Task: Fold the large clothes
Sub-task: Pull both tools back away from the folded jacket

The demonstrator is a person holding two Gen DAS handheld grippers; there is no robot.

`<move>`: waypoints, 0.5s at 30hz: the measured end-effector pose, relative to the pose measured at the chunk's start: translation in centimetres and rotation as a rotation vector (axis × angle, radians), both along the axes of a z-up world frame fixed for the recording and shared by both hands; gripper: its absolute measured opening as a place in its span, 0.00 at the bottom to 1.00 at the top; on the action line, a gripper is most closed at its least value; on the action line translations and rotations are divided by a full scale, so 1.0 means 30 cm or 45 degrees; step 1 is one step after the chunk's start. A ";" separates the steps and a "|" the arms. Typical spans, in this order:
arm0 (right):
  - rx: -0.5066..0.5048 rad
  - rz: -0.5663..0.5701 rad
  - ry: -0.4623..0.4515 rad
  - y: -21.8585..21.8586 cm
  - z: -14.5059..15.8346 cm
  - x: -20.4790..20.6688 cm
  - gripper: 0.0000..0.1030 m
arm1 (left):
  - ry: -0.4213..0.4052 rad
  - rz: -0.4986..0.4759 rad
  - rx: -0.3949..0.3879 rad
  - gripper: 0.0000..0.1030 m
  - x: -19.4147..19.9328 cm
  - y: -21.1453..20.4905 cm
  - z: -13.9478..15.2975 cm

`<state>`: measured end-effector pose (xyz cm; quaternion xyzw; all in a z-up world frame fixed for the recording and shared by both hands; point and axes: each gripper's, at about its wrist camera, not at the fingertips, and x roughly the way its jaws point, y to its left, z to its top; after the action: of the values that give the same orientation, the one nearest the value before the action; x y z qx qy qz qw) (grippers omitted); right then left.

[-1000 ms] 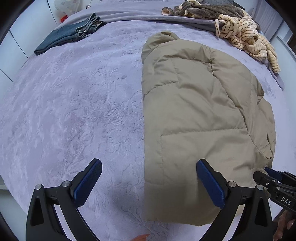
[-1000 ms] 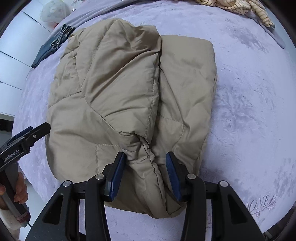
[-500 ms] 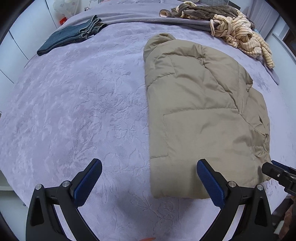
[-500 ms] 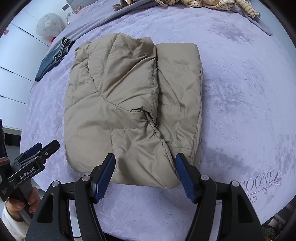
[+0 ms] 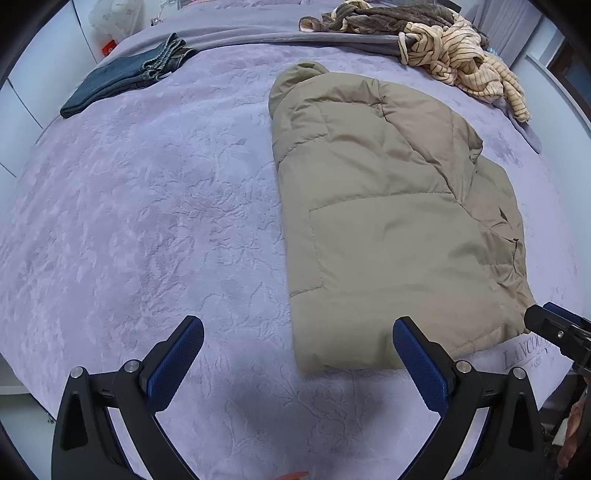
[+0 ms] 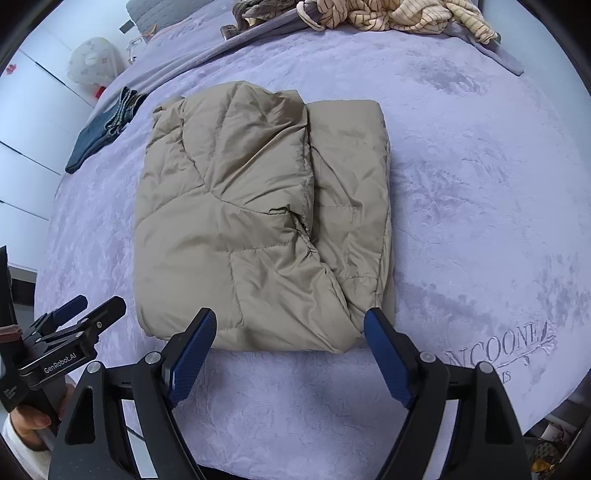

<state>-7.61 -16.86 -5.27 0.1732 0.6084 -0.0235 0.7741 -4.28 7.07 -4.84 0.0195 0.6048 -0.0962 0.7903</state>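
- Tan puffer jacket (image 6: 258,221) is laid folded on lavender bedspread (image 6: 480,184), nr the front edge; one side flap is doubled over the body, hood end pointed twd far side of bed.
- Right gripper (image 6: 290,332): jaws are seen wide apart & opening, held just above jacket's near hem; nothing is pinched btwn the blue pads, fabric is not touched.
- Left gripper (image 5: 297,349): jaws are spread wide, held over bare bedspread by jacket's near-left corner; nothing gripped.
- Folded jeans (image 5: 122,83) are seen at far left of bed, well apart from jacket.
- Striped knit pile (image 5: 469,62) is heaped at far right w/ a dark brown garment (image 5: 376,16) beside it.
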 end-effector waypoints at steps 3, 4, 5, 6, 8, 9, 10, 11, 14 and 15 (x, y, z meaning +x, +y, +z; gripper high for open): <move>-0.011 0.008 -0.008 0.006 0.003 -0.002 0.96 | -0.010 0.000 0.018 0.99 -0.007 -0.007 0.009; -0.015 0.007 -0.021 0.006 0.007 -0.002 1.00 | -0.013 -0.001 0.020 0.99 -0.009 -0.009 0.013; -0.020 0.006 -0.045 0.005 0.012 -0.001 1.00 | -0.017 0.001 0.023 0.99 -0.013 -0.012 0.017; -0.030 0.012 -0.073 0.005 0.020 0.000 1.00 | -0.021 0.001 0.029 0.99 -0.016 -0.014 0.021; -0.057 0.019 -0.107 0.005 0.032 0.004 1.00 | -0.032 0.006 0.043 0.99 -0.027 -0.021 0.033; -0.060 0.023 -0.107 0.003 0.035 0.009 1.00 | -0.034 0.011 0.050 0.99 -0.034 -0.024 0.038; -0.048 0.025 -0.093 0.001 0.035 0.013 1.00 | -0.033 0.014 0.052 0.99 -0.040 -0.026 0.045; -0.031 0.027 -0.074 -0.002 0.034 0.015 1.00 | -0.035 0.012 0.046 0.99 -0.046 -0.030 0.051; -0.031 0.038 -0.056 -0.005 0.035 0.002 1.00 | -0.047 0.002 0.076 0.99 -0.062 -0.050 0.062; -0.020 0.046 -0.044 -0.010 0.034 -0.003 1.00 | -0.045 0.007 0.080 0.99 -0.067 -0.056 0.065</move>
<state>-7.69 -17.17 -4.24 0.1564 0.5979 -0.0113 0.7861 -6.29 5.40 -2.88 0.0442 0.5934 -0.0747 0.8002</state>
